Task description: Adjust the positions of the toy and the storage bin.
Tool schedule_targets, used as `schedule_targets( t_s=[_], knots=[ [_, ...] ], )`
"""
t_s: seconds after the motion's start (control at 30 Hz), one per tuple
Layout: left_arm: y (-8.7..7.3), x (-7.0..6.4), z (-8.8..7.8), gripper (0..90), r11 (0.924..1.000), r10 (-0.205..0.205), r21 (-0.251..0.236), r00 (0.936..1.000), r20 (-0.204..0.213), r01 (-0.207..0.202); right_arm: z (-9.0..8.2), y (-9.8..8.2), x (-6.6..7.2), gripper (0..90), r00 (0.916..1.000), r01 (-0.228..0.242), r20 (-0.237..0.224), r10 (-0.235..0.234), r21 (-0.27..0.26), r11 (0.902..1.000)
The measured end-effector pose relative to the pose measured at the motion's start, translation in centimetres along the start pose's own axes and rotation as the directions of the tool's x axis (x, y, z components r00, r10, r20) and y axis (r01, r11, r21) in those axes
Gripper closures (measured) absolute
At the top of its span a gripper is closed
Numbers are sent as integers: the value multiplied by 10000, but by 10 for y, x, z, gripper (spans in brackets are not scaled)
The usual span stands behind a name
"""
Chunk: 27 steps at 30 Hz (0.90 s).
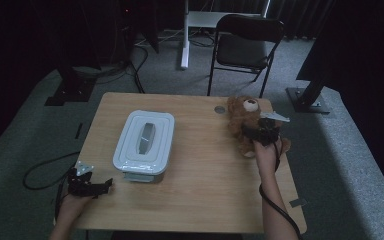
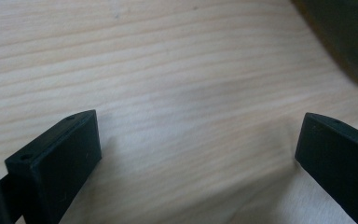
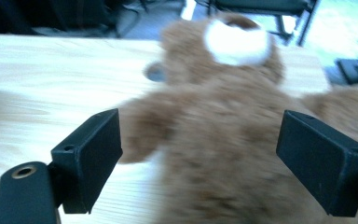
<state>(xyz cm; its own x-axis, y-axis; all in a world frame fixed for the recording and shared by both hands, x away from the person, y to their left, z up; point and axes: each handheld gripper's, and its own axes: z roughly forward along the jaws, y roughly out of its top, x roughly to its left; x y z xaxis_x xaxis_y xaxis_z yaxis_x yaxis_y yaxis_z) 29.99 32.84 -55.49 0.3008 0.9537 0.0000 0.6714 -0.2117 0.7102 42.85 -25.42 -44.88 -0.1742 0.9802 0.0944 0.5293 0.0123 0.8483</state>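
your right gripper [image 3: 200, 154] is wide open around the fuzzy brown teddy bear [image 1: 247, 122] by the table's far right corner. squeeze its soft middle. your left gripper [image 2: 198, 149] is open too.

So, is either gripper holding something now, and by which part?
Nothing is held. The right gripper stands open around the bear, its jaws clear of the fur on both sides. The left gripper is open over bare table.

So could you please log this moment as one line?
right gripper: open, around bear | left gripper: open, over table | box: lid on
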Motion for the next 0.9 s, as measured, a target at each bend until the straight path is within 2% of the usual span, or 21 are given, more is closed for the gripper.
schedule_targets(
  t_s=[0.07,0.1,0.13,0.17,0.23,0.27,0.3,0.33,0.37,0.43,0.47,0.5,0.53,0.57,0.6,0.63,0.67,0.7,0.73,0.77,0.9],
  knots=[
    [3,-1,1,8,10000,57,-38,10000,-41,-57,-2,0,5,133,10000,17,-90,-18,-121,9999],
    [7,-1,2,9,9999,57,-108,9999,-87,-58,-4,-1,18,134,9992,74,-378,-87,-339,9994],
    [7,-1,2,9,9999,57,-108,9999,-87,-58,-4,-1,18,134,9992,74,-378,-87,-339,9994],
    [13,1,3,9,9999,77,-154,9999,-87,-79,-2,-2,32,134,9974,327,-628,-345,-288,9991],
    [19,4,4,9,9999,-7,-159,9999,-131,5,2,-4,47,135,9947,650,-787,-666,-220,9976],
    [19,4,4,9,9999,-7,-159,9999,-131,5,2,-4,47,135,9947,650,-787,-666,-220,9976],
    [24,6,5,8,9997,-36,-222,9996,-281,30,8,-9,63,135,9907,1006,-906,-1014,-136,9948],
    [24,6,5,9,9997,-36,-222,9996,-281,30,8,-9,63,135,9907,1006,-906,-1014,-136,9948],
    [29,7,8,9,9996,-41,-288,9995,-315,32,15,-14,79,134,9856,1251,-1153,-1237,52,9921],
    [32,7,10,9,9993,-24,-369,9993,-370,10,23,-20,94,134,9801,1514,-1331,-1475,195,9883],
    [32,7,10,9,9993,-24,-369,9993,-370,10,23,-20,94,134,9801,1514,-1331,-1475,195,9883],
    [36,7,14,9,9992,28,-390,9991,-424,-45,31,-27,110,134,9740,1759,-1504,-1697,289,9840],
    [36,7,14,9,9992,28,-390,9991,-424,-45,31,-27,110,134,9740,1759,-1504,-1697,289,9840],
    [41,8,16,9,9990,51,-433,9991,-411,-69,36,-32,122,134,9669,1903,-1793,-1814,335,9812],
    [41,8,16,9,9990,51,-433,9991,-411,-69,36,-32,122,134,9669,1903,-1793,-1814,335,9812],
    [45,7,19,8,9988,59,-488,9992,-393,-78,43,-37,134,134,9599,2004,-2082,-1878,408,9789],
    [45,7,19,9,9988,59,-488,9992,-393,-78,43,-37,134,134,9599,2004,-2082,-1878,408,9789],
    [49,7,21,8,9987,175,-462,9990,-413,-194,50,-41,144,133,9559,2019,-2274,-1857,502,9781],
    [49,7,21,8,9987,175,-462,9990,-413,-194,50,-41,144,133,9559,2019,-2274,-1857,502,9781],
    [54,6,22,8,9980,221,-576,9990,-399,-243,56,-44,152,134,9537,1996,-2412,-1797,605,9780],
    [63,4,25,8,9971,388,-646,9985,-393,-413,67,-47,167,134,9491,2072,-2564,-1830,706,9757]
  ],
)
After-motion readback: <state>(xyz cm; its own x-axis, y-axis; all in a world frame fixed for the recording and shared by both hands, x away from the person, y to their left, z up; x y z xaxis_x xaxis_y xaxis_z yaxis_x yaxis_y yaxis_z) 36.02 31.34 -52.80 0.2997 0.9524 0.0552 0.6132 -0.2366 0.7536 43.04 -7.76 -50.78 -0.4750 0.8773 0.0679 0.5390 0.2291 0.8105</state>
